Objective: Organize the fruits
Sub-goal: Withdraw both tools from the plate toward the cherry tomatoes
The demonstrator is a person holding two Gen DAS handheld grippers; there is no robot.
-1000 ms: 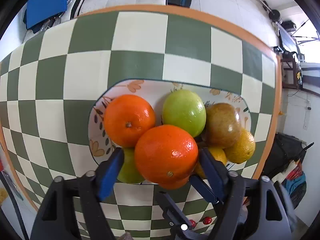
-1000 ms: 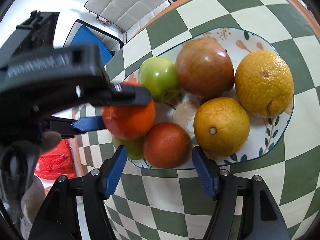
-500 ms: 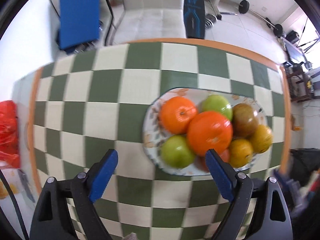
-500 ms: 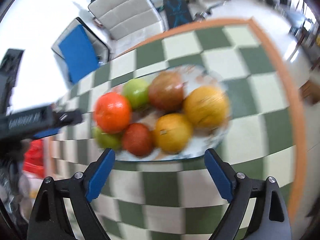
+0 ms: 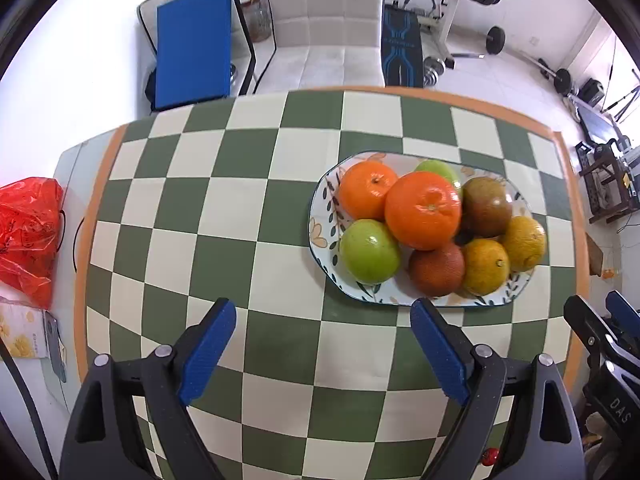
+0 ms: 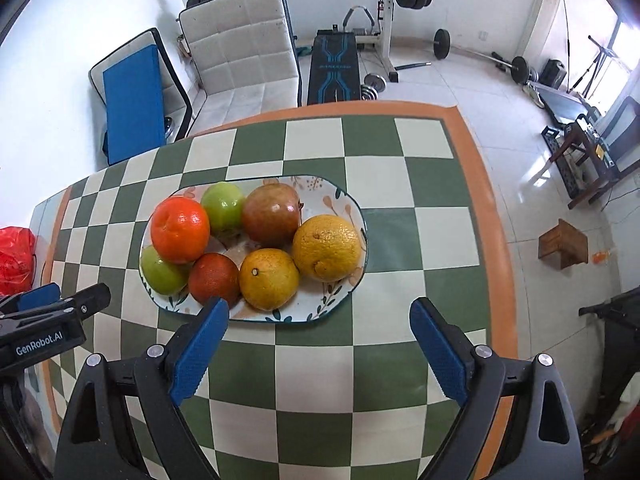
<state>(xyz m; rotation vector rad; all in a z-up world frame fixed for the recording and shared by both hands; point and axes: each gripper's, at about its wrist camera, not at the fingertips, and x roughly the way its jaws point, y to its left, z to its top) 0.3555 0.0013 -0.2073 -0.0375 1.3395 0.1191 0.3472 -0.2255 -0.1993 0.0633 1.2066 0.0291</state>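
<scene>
1. Green-and-cream checked cloth (image 5: pixel 240 216) covered the table, and an oval patterned plate (image 5: pixel 322 236) sat on it holding all the fruit.
2. On the plate lay two bright oranges (image 5: pixel 423 210), two green apples (image 5: pixel 369 251), a reddish-brown fruit (image 6: pixel 271 213), a dark red orange (image 6: pixel 213 279) and two yellow oranges (image 6: pixel 327 247), touching, with one orange resting on top of the others.
3. Left gripper (image 5: pixel 322 350) hung above the bare cloth, jaws wide apart, holding nothing.
4. Right gripper (image 6: pixel 318 348) likewise hung just before the plate, jaws spread and empty.
5. No fruit lay loose on the cloth, so the gathering looked finished; little seemed left to do.
</scene>
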